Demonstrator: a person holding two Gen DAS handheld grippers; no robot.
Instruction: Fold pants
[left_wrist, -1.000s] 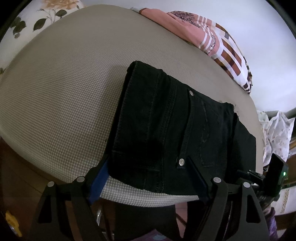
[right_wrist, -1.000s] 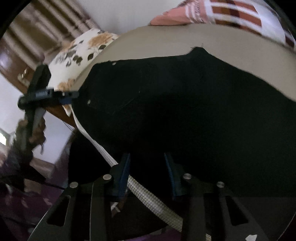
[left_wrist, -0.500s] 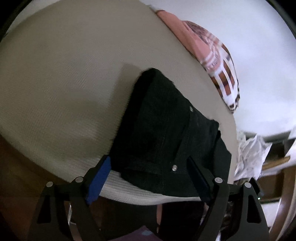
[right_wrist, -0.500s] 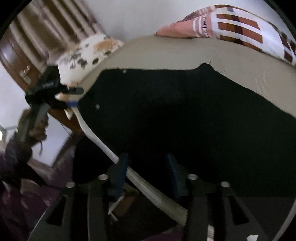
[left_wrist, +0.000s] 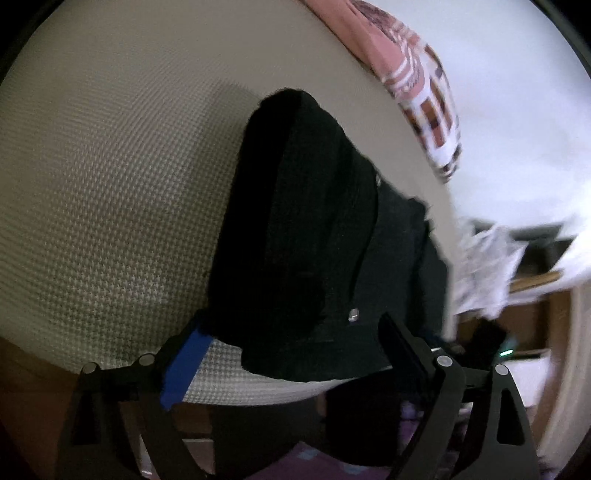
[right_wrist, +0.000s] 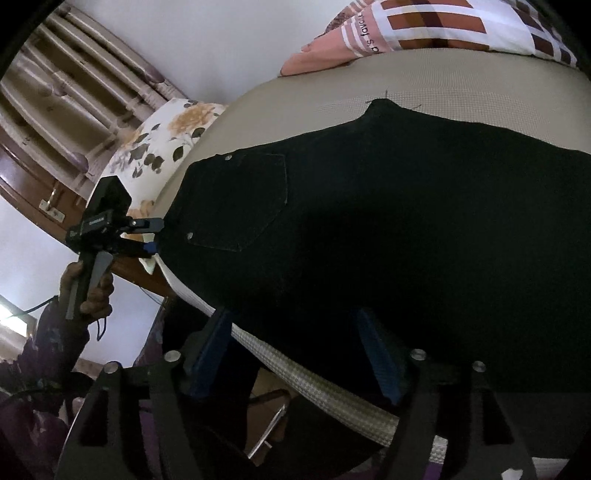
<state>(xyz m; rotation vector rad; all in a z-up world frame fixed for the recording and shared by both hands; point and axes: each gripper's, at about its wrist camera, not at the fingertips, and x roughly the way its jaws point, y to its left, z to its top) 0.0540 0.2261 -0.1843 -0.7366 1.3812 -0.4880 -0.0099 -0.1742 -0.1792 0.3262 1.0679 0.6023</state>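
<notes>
Pants (right_wrist: 406, 229) lie folded on the bed (left_wrist: 110, 166), both grippers' jaws just spreading, unclamped

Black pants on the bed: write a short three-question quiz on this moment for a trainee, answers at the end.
1. True or false: the black pants lie on the beige bed cover.
2. Which gripper stands at the pants' waist corner in the right wrist view? A) left gripper B) right gripper
3. Fill in: the pillow beyond the left gripper has a ___ print.

Key: 1 true; 2 A; 3 floral. Both grippers' jaws have just been opening; the pants' edge lies between each pair, unpinched.
</notes>
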